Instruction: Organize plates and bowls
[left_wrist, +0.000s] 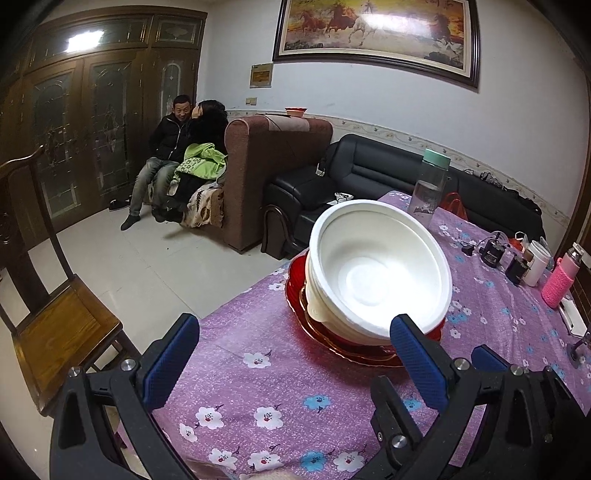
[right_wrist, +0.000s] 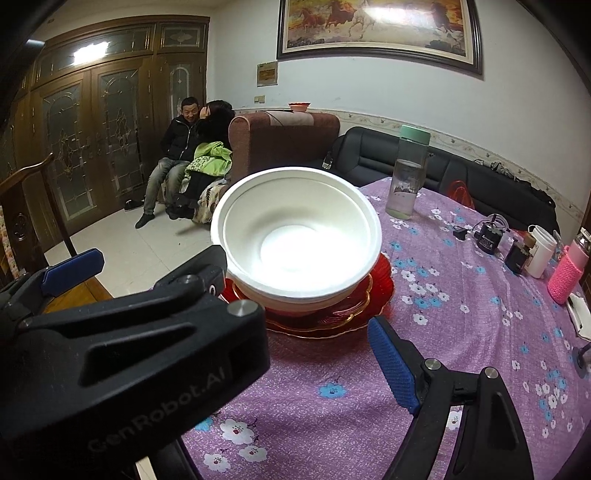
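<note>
**Now: bowls stacked on the red plates**

Nested white foam bowls (left_wrist: 376, 273) sit on the stacked red glass plates (left_wrist: 354, 350), near the table's left edge on the purple flowered tablecloth (left_wrist: 295, 387). My left gripper (left_wrist: 295, 354) hovers just short of them, jaws spread, its right pad by the top bowl's rim. My right gripper (right_wrist: 236, 306) is spread wide too, holding nothing. Farther back stand a clear bottle with a green cap (left_wrist: 430, 188) and a pink-sleeved bottle (left_wrist: 561, 277).
</note>
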